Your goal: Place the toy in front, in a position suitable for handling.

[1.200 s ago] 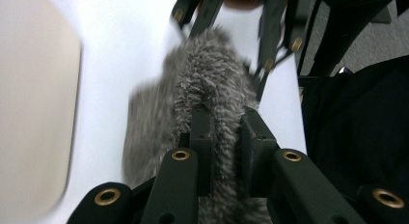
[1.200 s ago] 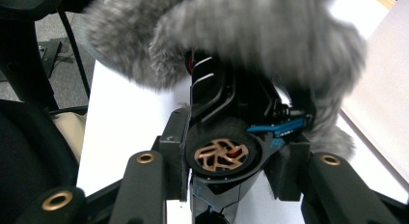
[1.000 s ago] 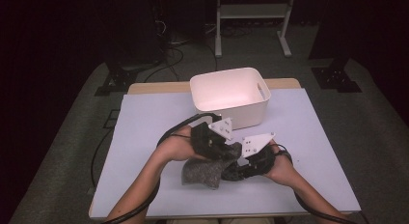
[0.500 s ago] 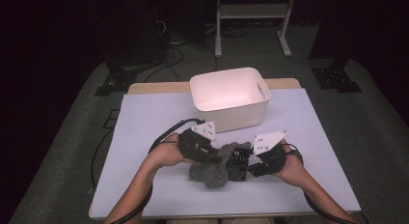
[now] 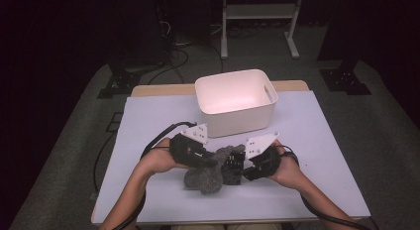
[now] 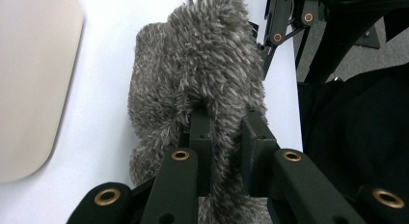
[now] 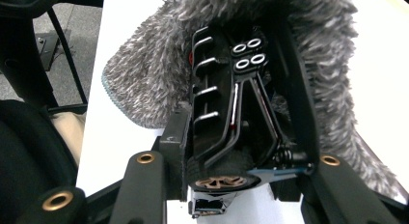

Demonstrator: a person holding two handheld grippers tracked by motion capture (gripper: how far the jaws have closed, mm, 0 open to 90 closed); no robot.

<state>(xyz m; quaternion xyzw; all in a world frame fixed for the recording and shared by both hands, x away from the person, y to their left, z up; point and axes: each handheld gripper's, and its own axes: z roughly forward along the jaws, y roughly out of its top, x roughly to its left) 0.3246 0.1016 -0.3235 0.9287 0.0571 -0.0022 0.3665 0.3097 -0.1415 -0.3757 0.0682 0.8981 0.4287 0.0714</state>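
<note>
Jaws on my left gripper (image 5: 214,159) are clamped on the grey fuzzy cloth (image 5: 205,176), pile bulging around both pads. At right, my right gripper (image 5: 237,166) grips a black toy car (image 7: 241,113), its underside and one wheel toward the camera; the cloth drapes over it, hiding its far end. Both sit near the bench's (image 5: 148,126) front edge, bare surface either side. A white bin (image 5: 236,102) stands behind, dark floor around.
</note>
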